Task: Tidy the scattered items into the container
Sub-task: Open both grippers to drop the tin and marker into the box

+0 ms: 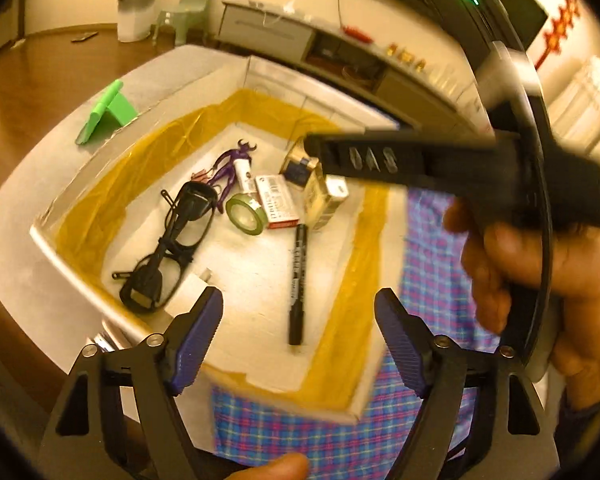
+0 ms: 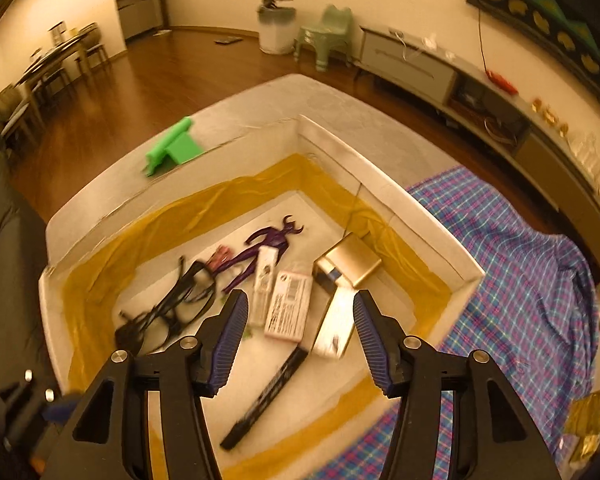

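A white container (image 1: 60,256) (image 2: 420,216) lined with yellow tape holds several items. Among them are black glasses (image 1: 168,248) (image 2: 168,308), a black marker (image 1: 298,280) (image 2: 268,392), a purple figure (image 1: 232,168) (image 2: 260,248) and a green tape roll (image 1: 245,214). A red-and-white box (image 1: 276,202) (image 2: 288,312) and gold boxes (image 1: 324,200) (image 2: 352,260) lie beside them. My left gripper (image 1: 300,304) hovers open above the marker, holding nothing. My right gripper (image 2: 300,298) also hangs open and empty over the boxes. In the left wrist view its black body (image 1: 420,160) shows, held by a hand (image 1: 520,260).
The container sits on a white table with a green stand (image 1: 108,114) (image 2: 172,148) behind it. A plaid cloth (image 1: 432,248) (image 2: 520,260) lies to its right, with a gold foil piece (image 2: 588,424) on it. A dark sofa (image 2: 4,240) is at the left.
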`<state>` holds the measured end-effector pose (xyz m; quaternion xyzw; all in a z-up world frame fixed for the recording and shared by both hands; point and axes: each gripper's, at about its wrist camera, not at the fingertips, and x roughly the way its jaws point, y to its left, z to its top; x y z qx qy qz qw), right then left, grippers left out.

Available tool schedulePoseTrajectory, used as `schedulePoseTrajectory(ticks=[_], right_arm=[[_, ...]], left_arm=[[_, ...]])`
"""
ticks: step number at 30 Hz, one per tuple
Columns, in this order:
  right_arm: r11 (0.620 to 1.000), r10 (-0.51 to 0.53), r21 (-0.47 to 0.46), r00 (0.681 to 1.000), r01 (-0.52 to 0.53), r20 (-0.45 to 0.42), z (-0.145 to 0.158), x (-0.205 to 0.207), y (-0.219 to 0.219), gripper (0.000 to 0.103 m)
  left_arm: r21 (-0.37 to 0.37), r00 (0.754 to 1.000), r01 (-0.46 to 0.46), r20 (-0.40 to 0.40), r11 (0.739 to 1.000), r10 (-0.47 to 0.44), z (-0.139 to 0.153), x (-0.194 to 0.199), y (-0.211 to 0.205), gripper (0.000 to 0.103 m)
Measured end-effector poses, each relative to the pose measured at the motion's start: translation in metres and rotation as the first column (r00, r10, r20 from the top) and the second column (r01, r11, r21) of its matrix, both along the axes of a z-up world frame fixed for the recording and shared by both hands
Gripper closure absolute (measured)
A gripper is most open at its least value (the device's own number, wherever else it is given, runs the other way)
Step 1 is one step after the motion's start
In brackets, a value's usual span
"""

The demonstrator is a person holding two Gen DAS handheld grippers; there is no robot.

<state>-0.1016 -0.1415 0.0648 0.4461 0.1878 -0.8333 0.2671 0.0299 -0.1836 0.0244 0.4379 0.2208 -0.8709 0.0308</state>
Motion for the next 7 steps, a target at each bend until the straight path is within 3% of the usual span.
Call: schedulePoseTrajectory(ticks=[2, 7], right_arm=[[1.000, 0.007, -0.001, 1.000, -0.007, -0.008, 0.003, 0.018, 0.006, 0.046], [1.000, 0.025, 0.017, 0.999, -0.024, -0.041, 0.009, 0.047, 0.013, 0.046]], left_arm=[[0.011, 0.999, -0.016, -0.049, 1.000, 0.016, 0.004, 0.016, -0.001, 0.021], [-0.069, 0.995, -0.042, -0.095, 0.997, 0.035, 0.022, 0.040, 0.008, 0.021]])
